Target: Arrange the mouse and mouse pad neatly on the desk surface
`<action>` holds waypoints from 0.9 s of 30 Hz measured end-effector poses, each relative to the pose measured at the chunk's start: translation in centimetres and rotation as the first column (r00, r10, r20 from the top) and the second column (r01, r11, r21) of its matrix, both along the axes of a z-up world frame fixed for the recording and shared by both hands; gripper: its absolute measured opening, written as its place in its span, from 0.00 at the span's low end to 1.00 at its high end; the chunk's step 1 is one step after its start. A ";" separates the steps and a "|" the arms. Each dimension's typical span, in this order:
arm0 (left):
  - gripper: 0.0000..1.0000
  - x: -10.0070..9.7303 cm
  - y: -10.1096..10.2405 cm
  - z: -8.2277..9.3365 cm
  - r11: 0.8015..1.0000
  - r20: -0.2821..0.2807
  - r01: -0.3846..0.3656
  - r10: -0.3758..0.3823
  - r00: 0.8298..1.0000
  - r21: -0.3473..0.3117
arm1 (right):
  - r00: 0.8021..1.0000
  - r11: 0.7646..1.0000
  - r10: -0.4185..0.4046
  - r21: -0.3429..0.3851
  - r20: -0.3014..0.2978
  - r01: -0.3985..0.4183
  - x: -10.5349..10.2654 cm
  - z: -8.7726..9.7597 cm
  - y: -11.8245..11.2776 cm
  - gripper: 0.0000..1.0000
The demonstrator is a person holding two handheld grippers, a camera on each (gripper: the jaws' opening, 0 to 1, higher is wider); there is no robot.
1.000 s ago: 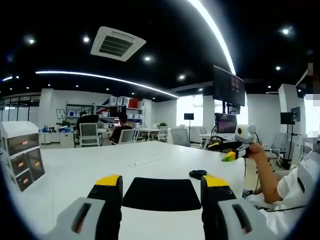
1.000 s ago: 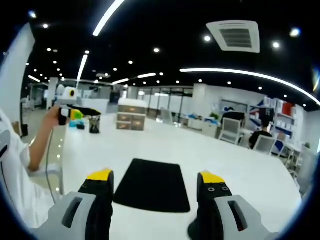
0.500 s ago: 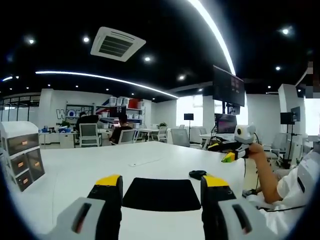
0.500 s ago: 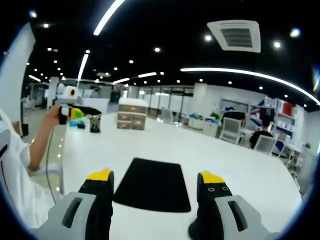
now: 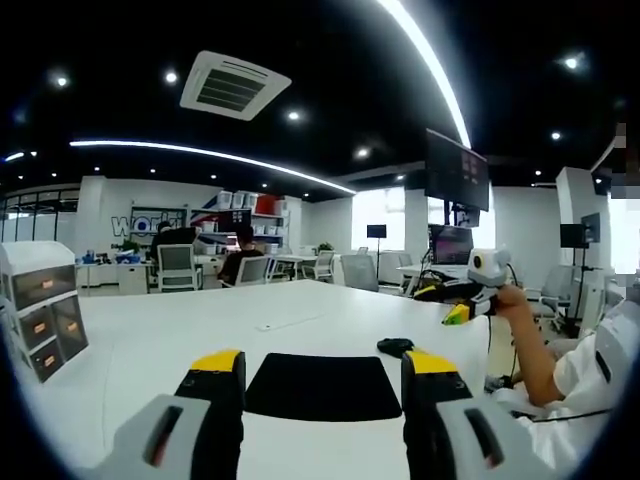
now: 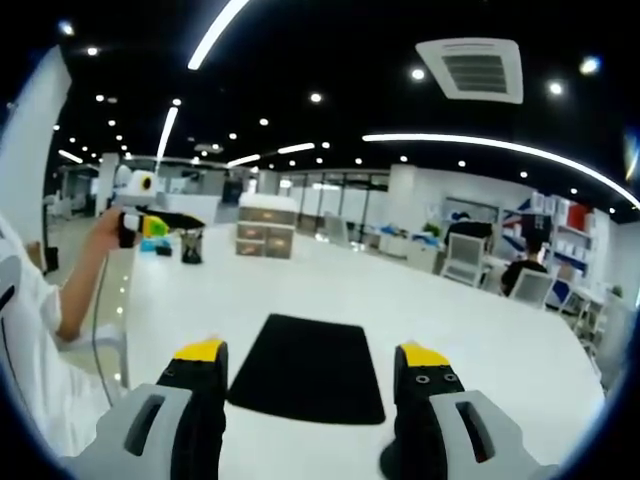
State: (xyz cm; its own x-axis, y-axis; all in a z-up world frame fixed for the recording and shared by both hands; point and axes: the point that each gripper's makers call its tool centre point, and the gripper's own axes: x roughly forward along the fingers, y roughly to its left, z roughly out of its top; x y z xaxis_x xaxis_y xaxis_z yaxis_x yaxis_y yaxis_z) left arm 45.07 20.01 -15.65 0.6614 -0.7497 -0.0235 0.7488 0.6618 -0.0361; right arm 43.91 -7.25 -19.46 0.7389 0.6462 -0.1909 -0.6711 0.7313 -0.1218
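Right now both grippers are hovering low over the white table [image 5: 150, 350] with nothing held: the left gripper [image 5: 322, 372] and the right gripper [image 6: 311, 362] each have their fingers spread wide, and the black pad [image 5: 322, 387] is lying flat between them at the lower middle of each frame.

By my reading the step in hand is the approach, with nothing grasped yet. To do it well, the pad probably wants squaring first: one set of fingers pressing or pinching a near edge and sliding it flat, not lifting, so it is not curling. The mouse [image 5: 396, 348] is sitting off the pad, just beyond its far right corner in the left gripper view, so it is likely best pinched across its sides and set down on or beside the pad afterwards.

In the left gripper view the mouse is showing clearly, above the right finger. In the right gripper view a dark shape at the bottom edge beside the right finger may be the mouse, though I cannot tell. The right gripper view is showing a drawer unit [image 6: 264, 230] and a dark cup [image 6: 191, 246] far up the table, at upper left.
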 end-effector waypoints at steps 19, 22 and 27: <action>0.63 0.0 -0.1 0.0 1.000 -0.001 0.002 -0.002 1.000 0.001 | 0.999 0.999 0.026 -0.021 -0.028 -0.027 0.2 -1.2 1.2 0.64; 0.63 0.0 -0.1 0.0 1.000 0.001 0.002 -0.002 1.000 -0.001 | 0.999 0.999 0.031 -0.024 -0.035 -0.032 0.3 -1.5 1.5 0.64; 0.63 -0.1 0.0 0.2 1.000 0.003 0.002 -0.002 1.000 -0.002 | 0.998 0.998 0.045 -0.035 -0.045 -0.047 0.2 -1.9 2.2 0.64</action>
State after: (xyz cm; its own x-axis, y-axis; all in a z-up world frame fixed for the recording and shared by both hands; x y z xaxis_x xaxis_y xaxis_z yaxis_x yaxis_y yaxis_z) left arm 45.00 19.97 -15.49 0.6602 -0.7508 -0.0199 0.7501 0.6604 -0.0347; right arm 44.07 -5.03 -21.37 0.6989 0.6715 -0.2463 -0.7093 0.6951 -0.1174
